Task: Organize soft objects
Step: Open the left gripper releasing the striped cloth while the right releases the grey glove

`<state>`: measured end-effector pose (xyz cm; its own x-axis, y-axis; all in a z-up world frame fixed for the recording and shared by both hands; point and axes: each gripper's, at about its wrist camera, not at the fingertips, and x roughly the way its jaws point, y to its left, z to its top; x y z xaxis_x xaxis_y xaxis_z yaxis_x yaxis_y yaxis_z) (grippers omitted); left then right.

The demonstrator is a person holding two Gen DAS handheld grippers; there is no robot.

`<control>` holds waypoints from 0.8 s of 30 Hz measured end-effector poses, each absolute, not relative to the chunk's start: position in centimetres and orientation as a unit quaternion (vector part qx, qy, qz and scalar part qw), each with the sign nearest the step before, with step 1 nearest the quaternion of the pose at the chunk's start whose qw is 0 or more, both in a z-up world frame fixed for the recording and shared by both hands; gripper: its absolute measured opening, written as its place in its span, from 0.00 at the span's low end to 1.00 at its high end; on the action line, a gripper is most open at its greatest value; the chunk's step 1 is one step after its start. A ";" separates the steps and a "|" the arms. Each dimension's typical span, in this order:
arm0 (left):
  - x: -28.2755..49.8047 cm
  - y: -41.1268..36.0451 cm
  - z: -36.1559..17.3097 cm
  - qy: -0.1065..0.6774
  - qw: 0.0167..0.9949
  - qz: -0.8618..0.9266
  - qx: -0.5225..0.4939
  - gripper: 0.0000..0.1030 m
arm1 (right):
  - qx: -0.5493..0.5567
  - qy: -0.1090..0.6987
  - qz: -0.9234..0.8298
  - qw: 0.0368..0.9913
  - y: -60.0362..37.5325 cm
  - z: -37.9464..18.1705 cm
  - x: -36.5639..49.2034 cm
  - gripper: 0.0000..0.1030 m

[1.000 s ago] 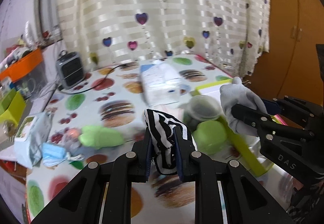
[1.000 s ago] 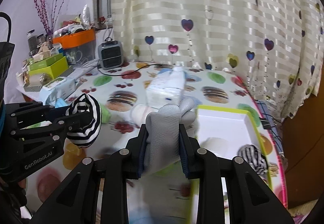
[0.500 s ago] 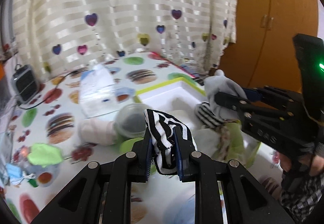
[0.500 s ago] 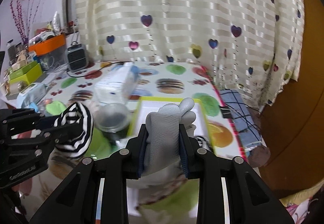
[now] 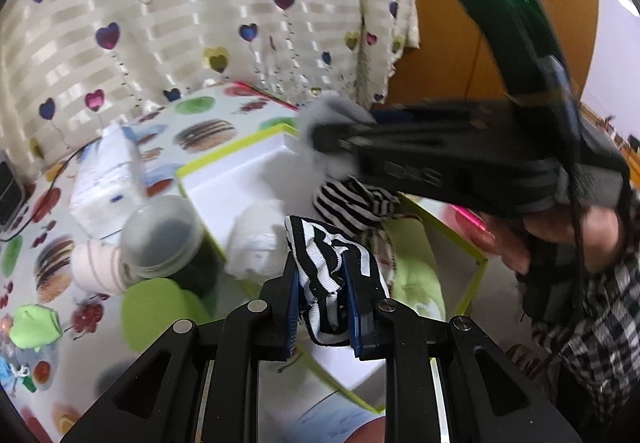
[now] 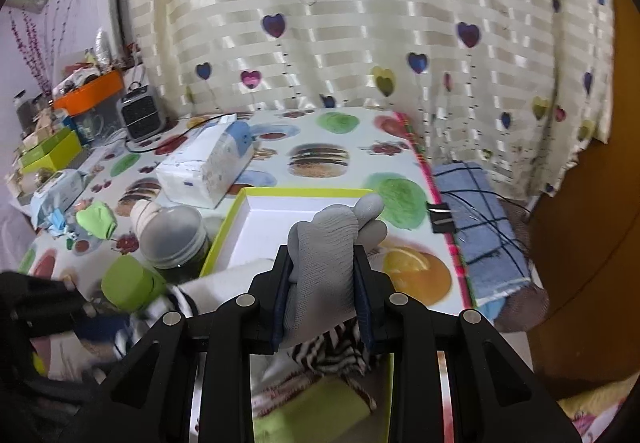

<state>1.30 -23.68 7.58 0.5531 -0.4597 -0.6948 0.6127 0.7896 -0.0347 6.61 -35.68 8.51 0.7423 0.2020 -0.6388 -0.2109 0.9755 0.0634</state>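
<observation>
The left tool (image 5: pixel 326 313) pinches a black-and-white striped sock (image 5: pixel 328 275) at lower centre of its view, above the near end of the white box with the yellow-green rim (image 5: pixel 224 157). The right tool (image 6: pixel 322 305) is clamped on a grey glove (image 6: pixel 332 243), low in the middle of its own view, with the same box (image 6: pixel 240 203) beneath it. Both pieces look ready to be dropped — best judged, each tool should come lower over a bare patch of white floor before letting go, so the cloth lands inside and does not hang over the rim.

The box is already crowded: another striped piece (image 5: pixel 352 203), a white bundle (image 5: pixel 256 239) and a green cloth (image 5: pixel 412 267) lie in it. The right tool crosses the upper right of the left view, close over the box — the two could knock together. Left of the box on the desk (image 6: pixel 320 159) stand a lidded jar (image 6: pixel 172 235) and a tissue pack (image 6: pixel 204 171); a green sock (image 6: pixel 96 219) lies further left, not yet sorted.
</observation>
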 end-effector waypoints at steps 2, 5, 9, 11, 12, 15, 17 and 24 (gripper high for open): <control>1.0 -24.5 7.1 0.360 0.871 -0.312 0.119 0.18 | -0.016 0.345 0.114 0.931 -35.4 8.2 7.4 0.29; 0.8 -25.0 6.6 0.364 0.866 -0.317 0.128 0.18 | -0.022 0.348 0.125 0.929 -35.1 7.7 8.0 0.29; 1.2 -24.9 6.0 0.371 0.864 -0.315 0.128 0.18 | -0.025 0.359 0.132 0.924 -34.9 6.7 8.7 0.29; 1.4 -24.8 5.9 0.373 0.864 -0.314 0.128 0.18 | -0.025 0.368 0.134 0.920 -35.0 6.0 9.0 0.29; 1.4 -24.9 5.8 0.375 0.862 -0.315 0.128 0.18 | -0.025 0.372 0.134 0.918 -35.0 5.7 9.1 0.29; 1.5 -25.0 5.6 0.375 0.862 -0.315 0.130 0.19 | -0.028 0.381 0.126 0.915 -35.0 4.9 9.4 0.30; 1.5 -25.1 5.5 0.374 0.862 -0.314 0.134 0.22 | -0.024 0.389 0.126 0.912 -35.2 4.4 9.5 0.31; 1.7 -25.1 5.3 0.380 0.859 -0.317 0.129 0.32 | -0.020 0.394 0.121 0.911 -35.4 4.2 9.4 0.32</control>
<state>1.71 -25.08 5.27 0.5101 -0.4479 -0.7343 0.6435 0.7652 -0.0197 9.39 -35.40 4.18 0.6609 0.2053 -0.7219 -0.2360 0.9699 0.0597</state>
